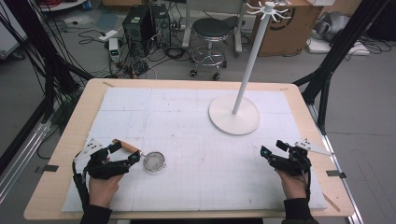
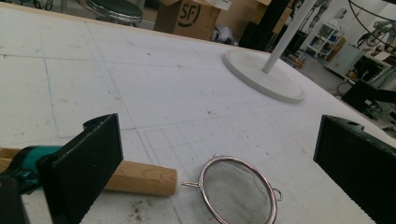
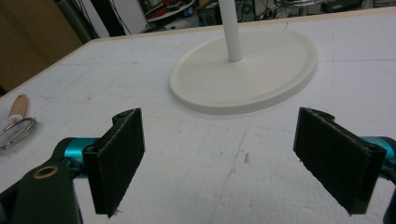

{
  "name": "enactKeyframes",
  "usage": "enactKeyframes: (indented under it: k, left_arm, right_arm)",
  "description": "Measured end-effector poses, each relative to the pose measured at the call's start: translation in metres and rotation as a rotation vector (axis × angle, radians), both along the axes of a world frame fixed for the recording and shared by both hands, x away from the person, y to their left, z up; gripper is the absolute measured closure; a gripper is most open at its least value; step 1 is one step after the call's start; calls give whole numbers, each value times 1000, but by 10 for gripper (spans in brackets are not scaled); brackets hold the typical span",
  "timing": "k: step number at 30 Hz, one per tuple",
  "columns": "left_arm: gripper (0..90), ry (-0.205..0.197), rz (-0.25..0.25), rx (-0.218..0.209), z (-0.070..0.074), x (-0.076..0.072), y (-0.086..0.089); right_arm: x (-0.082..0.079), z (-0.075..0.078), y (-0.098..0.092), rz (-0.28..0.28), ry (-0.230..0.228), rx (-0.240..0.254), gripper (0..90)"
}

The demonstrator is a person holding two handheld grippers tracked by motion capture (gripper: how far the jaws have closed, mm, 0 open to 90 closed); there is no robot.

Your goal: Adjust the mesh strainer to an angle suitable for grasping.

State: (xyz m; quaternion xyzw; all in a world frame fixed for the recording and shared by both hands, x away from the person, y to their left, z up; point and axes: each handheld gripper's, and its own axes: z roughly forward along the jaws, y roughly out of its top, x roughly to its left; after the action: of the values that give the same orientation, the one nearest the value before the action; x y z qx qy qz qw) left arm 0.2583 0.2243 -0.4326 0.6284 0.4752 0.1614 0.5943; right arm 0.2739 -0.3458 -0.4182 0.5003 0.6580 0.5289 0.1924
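Observation:
A small metal mesh strainer [image 1: 154, 161] with a wooden handle [image 1: 126, 146] lies on the white mat near the table's front left. My left gripper [image 1: 126, 153] rests by it, open. In the left gripper view the strainer's bowl [image 2: 233, 191] lies on the mat between and just ahead of the wide jaws, and the handle [image 2: 140, 177] runs behind the left jaw without being pressed. My right gripper [image 1: 273, 148] sits at the front right, open, with bare mat between its jaws [image 3: 219, 144]. The strainer [image 3: 16, 130] appears far to the left in the right gripper view.
A white stand with a round base [image 1: 224, 123] and a tall pole [image 1: 252, 56] rises at the back right of the mat [image 1: 196, 107]. The wooden table edge [image 1: 70, 135] frames the mat. Behind the table stand a stool [image 1: 211, 32], computer towers [image 1: 140, 23] and black frame legs [image 1: 327, 70].

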Motion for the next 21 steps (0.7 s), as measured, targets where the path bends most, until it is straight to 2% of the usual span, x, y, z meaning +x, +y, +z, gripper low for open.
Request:
enactKeyframes:
  k: [2, 6, 7, 8, 9, 12, 13, 14, 15, 16, 21]
  left_arm:
    - [21, 2, -3, 4, 0, 0, -1]
    - [138, 4, 5, 12, -1, -1, 0]
    - [138, 4, 4, 9, -1, -1, 0]
    - [192, 4, -1, -3, -1, -1, 0]
    - [192, 5, -1, -5, -1, -1, 1]
    - [318, 17, 4, 2, -2, -1, 1]
    - [318, 21, 5, 8, -2, -1, 1]
    - [364, 21, 8, 13, -2, 0, 1]
    - [364, 21, 10, 22, -3, -1, 1]
    - [401, 19, 11, 35, -3, -1, 1]
    - [470, 22, 18, 28, -4, 0, 1]
  right_arm:
    - [0, 0, 0, 3, 4, -1, 159]
    - [1, -2, 1, 0, 12, 0, 160]
    - [1, -2, 1, 0, 12, 0, 160]
    - [1, -2, 1, -1, 13, 2, 160]
    - [1, -2, 1, -1, 13, 2, 160]
    - [2, -3, 0, -4, 13, 0, 160]
    - [2, -3, -1, -7, 10, -4, 160]
    - [2, -4, -1, -14, 18, -3, 160]
    - [2, -4, -1, -14, 18, -3, 160]
    - [3, -5, -2, -20, 18, -5, 160]
    - [4, -5, -2, -15, 18, -1, 160]
